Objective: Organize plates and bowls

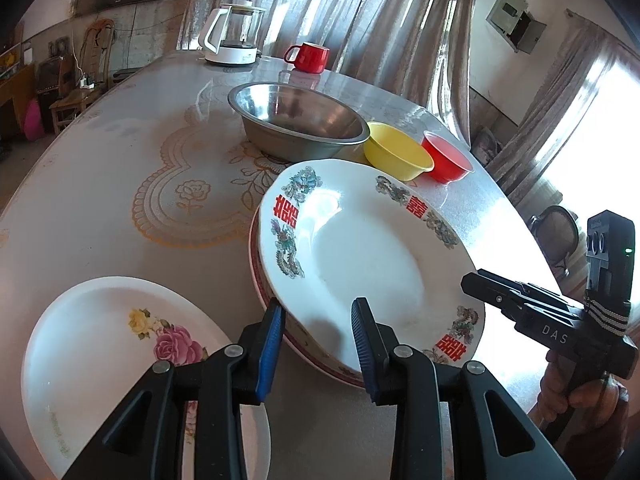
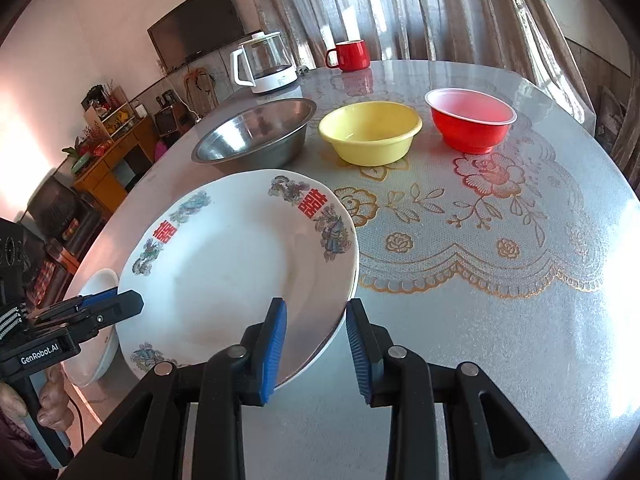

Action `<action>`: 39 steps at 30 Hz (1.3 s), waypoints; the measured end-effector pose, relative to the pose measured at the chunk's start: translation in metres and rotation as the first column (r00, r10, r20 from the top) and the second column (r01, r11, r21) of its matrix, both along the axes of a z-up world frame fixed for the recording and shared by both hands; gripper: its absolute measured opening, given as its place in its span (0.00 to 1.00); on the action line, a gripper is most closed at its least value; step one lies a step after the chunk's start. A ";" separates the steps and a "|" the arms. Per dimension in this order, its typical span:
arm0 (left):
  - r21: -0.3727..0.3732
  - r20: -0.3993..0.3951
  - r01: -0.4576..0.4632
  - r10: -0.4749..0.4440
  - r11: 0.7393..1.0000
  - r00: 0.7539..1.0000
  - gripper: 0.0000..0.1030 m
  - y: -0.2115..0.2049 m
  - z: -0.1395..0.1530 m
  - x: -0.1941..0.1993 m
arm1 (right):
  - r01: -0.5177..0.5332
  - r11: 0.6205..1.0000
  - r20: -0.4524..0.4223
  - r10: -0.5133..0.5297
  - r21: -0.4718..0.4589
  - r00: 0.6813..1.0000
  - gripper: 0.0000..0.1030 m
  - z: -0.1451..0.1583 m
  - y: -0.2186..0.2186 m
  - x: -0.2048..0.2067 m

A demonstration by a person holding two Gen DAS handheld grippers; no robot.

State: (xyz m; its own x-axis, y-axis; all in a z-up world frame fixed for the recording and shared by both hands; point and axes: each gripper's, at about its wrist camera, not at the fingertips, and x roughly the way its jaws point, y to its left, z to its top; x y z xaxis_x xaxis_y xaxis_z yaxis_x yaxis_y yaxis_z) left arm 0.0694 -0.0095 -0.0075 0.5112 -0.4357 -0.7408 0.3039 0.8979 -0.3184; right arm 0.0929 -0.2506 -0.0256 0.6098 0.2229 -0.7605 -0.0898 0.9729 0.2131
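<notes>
Your left gripper (image 1: 318, 344) has its fingers apart, straddling the near rim of the dragon-pattern plate (image 1: 360, 248) without pinching it. That plate sits tilted on top of a red-rimmed plate (image 1: 320, 360) on the counter (image 1: 120, 160), its far edge raised toward the steel bowl (image 1: 300, 120). Your right gripper (image 2: 316, 348) also has its fingers spread, with the plate's right-hand rim passing between them; neither side is clamped yet.

The rim runs straight ahead of both pairs of fingers, so the plate lies forward and slightly left of your right hand, and directly ahead of your left. Both are about equally close. The rose plate (image 1: 120, 340) waits just left of the stack, under your left gripper. The yellow bowl (image 2: 370, 132) and red bowl (image 2: 470, 124) stand well apart, beyond the plates.
</notes>
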 end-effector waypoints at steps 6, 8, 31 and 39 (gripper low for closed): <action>0.009 0.017 0.000 -0.001 1.000 1.000 0.40 0.001 0.002 -0.003 | 0.027 1.000 -0.014 -0.027 -0.016 1.000 0.30 0.000 0.000 0.001; 0.016 0.022 -0.002 0.001 1.000 1.000 0.40 0.000 0.002 -0.003 | 0.025 1.000 -0.017 -0.025 -0.010 1.000 0.30 0.000 0.000 0.000; 0.019 0.034 -0.051 0.051 0.998 0.998 0.45 0.016 0.004 -0.006 | 0.030 1.000 0.006 -0.030 0.007 1.000 0.30 0.006 0.000 -0.005; 0.000 0.047 -0.110 0.110 0.994 0.993 0.45 0.041 0.011 -0.008 | -0.002 0.997 0.046 -0.001 0.074 0.999 0.31 0.018 0.003 -0.010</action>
State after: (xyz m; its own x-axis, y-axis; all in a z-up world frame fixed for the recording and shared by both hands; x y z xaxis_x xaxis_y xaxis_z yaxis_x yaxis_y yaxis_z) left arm 0.0616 0.0312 0.0037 0.5898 -0.3731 -0.7162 0.2175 0.9275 -0.3040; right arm 0.0833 -0.2480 -0.0079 0.6437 0.2777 -0.7131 -0.1018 0.9546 0.2799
